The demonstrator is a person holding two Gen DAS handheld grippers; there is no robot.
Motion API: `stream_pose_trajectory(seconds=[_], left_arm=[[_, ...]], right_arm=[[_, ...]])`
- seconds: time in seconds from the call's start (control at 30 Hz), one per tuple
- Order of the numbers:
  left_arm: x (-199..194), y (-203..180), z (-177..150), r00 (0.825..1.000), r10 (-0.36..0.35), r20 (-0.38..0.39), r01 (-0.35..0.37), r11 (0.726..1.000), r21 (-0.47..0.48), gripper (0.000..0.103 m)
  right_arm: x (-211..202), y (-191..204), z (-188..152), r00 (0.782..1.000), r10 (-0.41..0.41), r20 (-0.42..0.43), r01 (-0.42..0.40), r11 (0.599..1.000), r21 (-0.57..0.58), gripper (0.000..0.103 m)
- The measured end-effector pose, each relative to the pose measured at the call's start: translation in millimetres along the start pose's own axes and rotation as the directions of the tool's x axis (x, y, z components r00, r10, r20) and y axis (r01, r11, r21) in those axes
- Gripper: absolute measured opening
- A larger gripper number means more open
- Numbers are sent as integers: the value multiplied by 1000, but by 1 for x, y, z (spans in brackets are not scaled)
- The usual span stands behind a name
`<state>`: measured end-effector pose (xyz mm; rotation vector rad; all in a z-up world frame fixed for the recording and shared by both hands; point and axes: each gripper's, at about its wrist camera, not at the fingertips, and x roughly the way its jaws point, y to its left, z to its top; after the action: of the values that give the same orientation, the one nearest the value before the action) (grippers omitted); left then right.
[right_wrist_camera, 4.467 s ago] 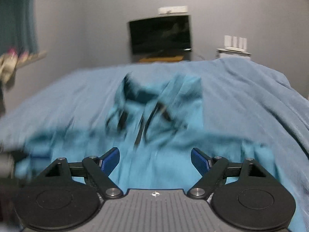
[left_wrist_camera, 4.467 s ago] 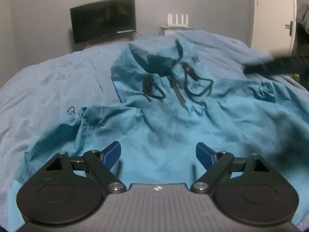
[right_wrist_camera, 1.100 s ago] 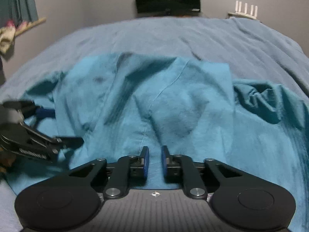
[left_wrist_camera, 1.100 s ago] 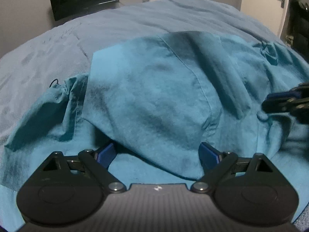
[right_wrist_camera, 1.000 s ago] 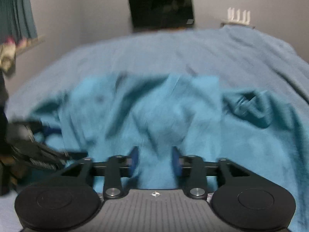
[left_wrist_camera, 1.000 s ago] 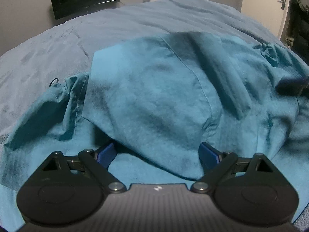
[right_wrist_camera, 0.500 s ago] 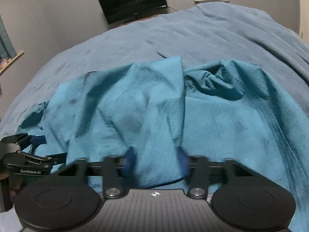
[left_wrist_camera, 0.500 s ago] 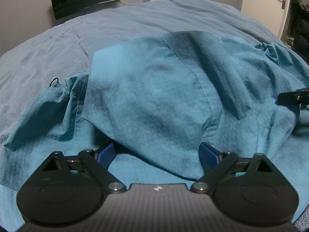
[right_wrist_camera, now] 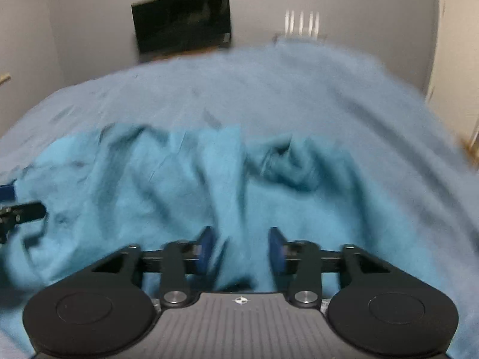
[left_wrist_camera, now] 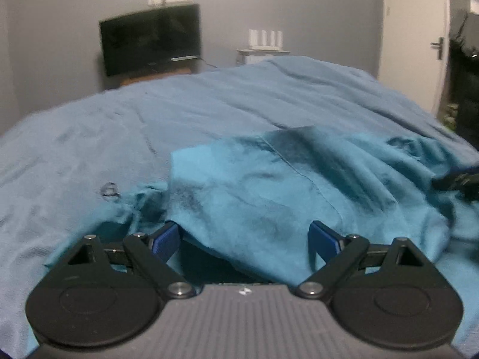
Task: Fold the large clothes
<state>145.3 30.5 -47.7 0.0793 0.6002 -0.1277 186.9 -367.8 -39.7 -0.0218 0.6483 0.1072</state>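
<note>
A teal hooded garment lies on the bed, its top part folded forward over its body, with a bunched sleeve end at each side. It also shows in the blurred right wrist view. My left gripper is open, its blue pads low beside the folded flap's near edge, holding nothing. My right gripper is open over the cloth near the flap's right edge, holding nothing. The right gripper's tip shows at the right edge of the left view; the left gripper's tip shows at the left edge of the right view.
The blue-grey bed cover spreads beyond the garment. A dark TV and a white router stand against the far wall. A white door is at the right.
The right gripper has opened from nearly shut, let go of the cloth and shifted right. Both cameras have tilted up and pulled back, so the wall and TV show. The garment lies as before.
</note>
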Motion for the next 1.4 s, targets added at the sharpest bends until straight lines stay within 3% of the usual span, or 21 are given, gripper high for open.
stream_pose_trajectory(seconds=[0.03,0.17,0.23,0.3,0.4,0.5,0.67,0.77,1.0,1.13,1.2,1.27,1.33,1.4], left_arm=[[-1,1,0,1000,19,24,-19,1000,-5,91],[-15,-4,0,974,140,177,-146,989,26,92],[-25,-11,-2,955,143,259,-162,985,52,92],[-29,-19,-4,949,107,297,-140,986,89,92],[-16,-30,-9,979,11,206,-45,985,165,92],[0,-34,-19,992,-77,101,56,979,195,91],[33,-27,-27,990,-125,-64,132,983,129,91],[49,-27,-32,983,-126,-137,144,980,138,91],[64,-30,-36,980,-125,-157,151,974,168,93],[52,-35,-38,987,-77,-141,104,976,190,93],[45,-39,-39,992,-42,-122,66,978,200,93],[30,-47,-39,995,-27,-97,47,976,214,93],[15,-59,-40,997,-32,-74,48,971,235,93],[0,-71,-44,997,-40,-71,58,962,265,93]], right_arm=[[-6,5,1,998,-20,51,22,999,-34,64],[-12,26,4,984,15,176,11,990,-141,60],[-5,40,9,982,65,180,-28,980,-199,53],[3,51,12,979,110,172,-65,966,-249,50],[22,71,14,979,158,126,-112,943,-314,49],[43,77,18,979,191,65,-162,936,-312,49],[69,71,14,977,214,-4,-207,942,-264,53],[79,77,7,981,193,-18,-189,936,-297,56],[96,86,-4,988,157,-9,-152,938,-311,66],[87,87,-9,992,126,11,-117,944,-309,71],[70,80,-12,993,117,36,-105,965,-242,71],[40,66,-11,988,134,80,-122,982,-144,80],[9,53,-9,982,128,138,-121,991,-56,87],[-15,41,-11,982,101,159,-105,994,18,88]])
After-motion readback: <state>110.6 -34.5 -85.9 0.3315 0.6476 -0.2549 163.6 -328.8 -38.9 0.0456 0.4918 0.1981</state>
